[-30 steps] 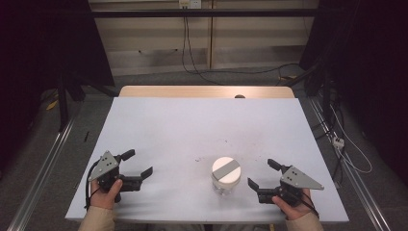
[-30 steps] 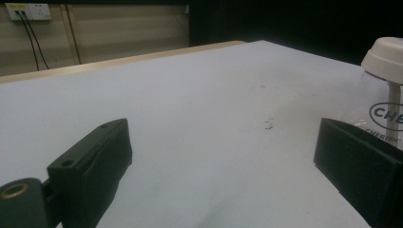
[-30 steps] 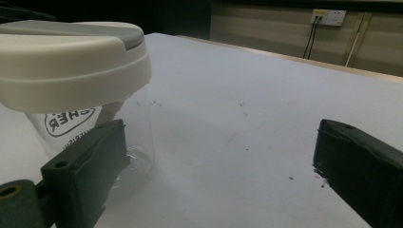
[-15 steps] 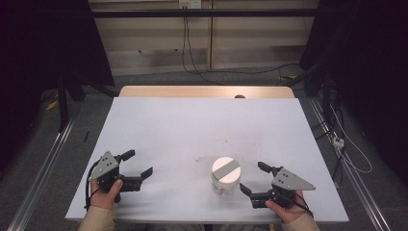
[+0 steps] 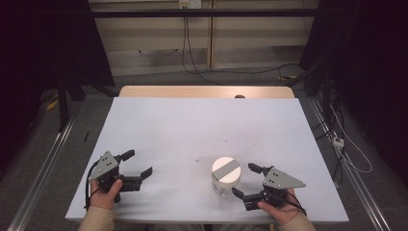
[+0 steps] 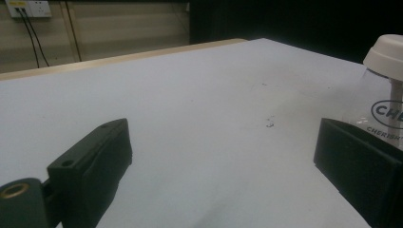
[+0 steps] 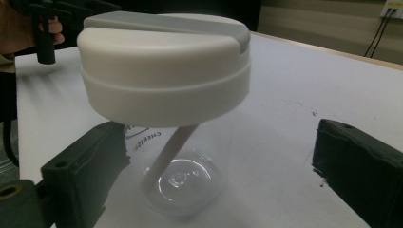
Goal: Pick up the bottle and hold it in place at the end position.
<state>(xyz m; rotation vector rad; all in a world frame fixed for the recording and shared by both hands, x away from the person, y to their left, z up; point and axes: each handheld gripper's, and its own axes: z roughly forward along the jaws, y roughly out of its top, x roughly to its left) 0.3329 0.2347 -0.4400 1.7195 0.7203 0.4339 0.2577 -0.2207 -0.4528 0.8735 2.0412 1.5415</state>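
Right gripper view reveals a pale stick (image 7: pixel 168 154) inside the clear jar (image 7: pixel 183 142), between wide-open right gripper (image 7: pixel 221 164) jaws, ungripped.

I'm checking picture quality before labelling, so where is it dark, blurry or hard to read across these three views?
High view: the table is evenly lit, the surroundings fall into darkness. Right gripper view: the jar's white lid is sharp enough, its clear body nearly vanishes against the table, and the near jaws look soft. Left gripper view: dim, jaws blurred, the jar is cut off at the frame edge.
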